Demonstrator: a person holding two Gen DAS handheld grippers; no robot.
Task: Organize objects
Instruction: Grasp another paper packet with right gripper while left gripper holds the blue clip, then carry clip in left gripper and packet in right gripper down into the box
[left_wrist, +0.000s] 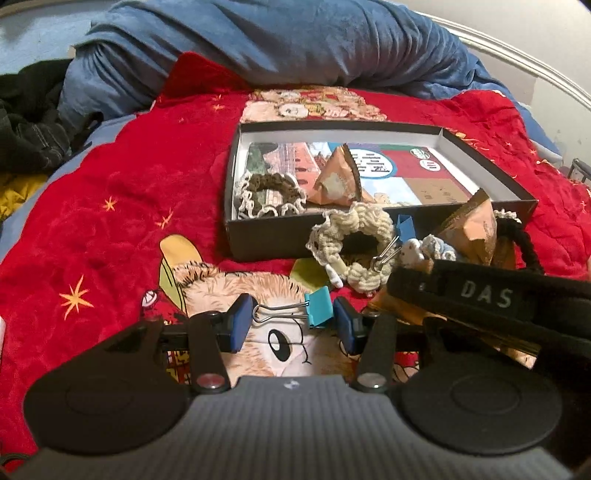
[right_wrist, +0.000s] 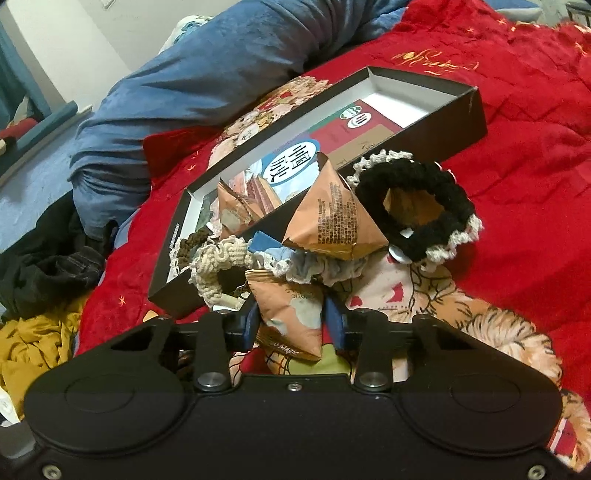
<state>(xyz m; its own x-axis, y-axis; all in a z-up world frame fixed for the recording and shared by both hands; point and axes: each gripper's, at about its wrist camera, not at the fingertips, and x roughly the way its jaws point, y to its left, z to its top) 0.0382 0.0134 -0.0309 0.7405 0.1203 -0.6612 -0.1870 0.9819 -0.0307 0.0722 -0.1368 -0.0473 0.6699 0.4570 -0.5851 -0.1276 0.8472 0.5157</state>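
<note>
A black shallow box (left_wrist: 258, 236) lies on the red blanket; it holds a brown scrunchie (left_wrist: 271, 194) and an orange triangular packet (left_wrist: 334, 177). My left gripper (left_wrist: 291, 323) is shut on a teal binder clip (left_wrist: 317, 306), gripping it by its wire handles and body just above the blanket. In front of the box lie a cream scrunchie (left_wrist: 352, 240), a blue scrunchie (left_wrist: 437, 249) and another orange packet (left_wrist: 476, 229). My right gripper (right_wrist: 291, 321) is shut on an orange triangular packet (right_wrist: 291, 314). Beyond it lie a second packet (right_wrist: 332, 218), a black scrunchie (right_wrist: 421, 206) and the box (right_wrist: 476, 114).
A blue duvet (left_wrist: 258, 40) is piled behind the box. Dark clothes (left_wrist: 29, 118) and a yellow garment (right_wrist: 33, 339) lie at the left. The right gripper's body with its "DAS" strap (left_wrist: 487, 295) crosses the left wrist view at right. A white bed rail (left_wrist: 517, 55) runs far right.
</note>
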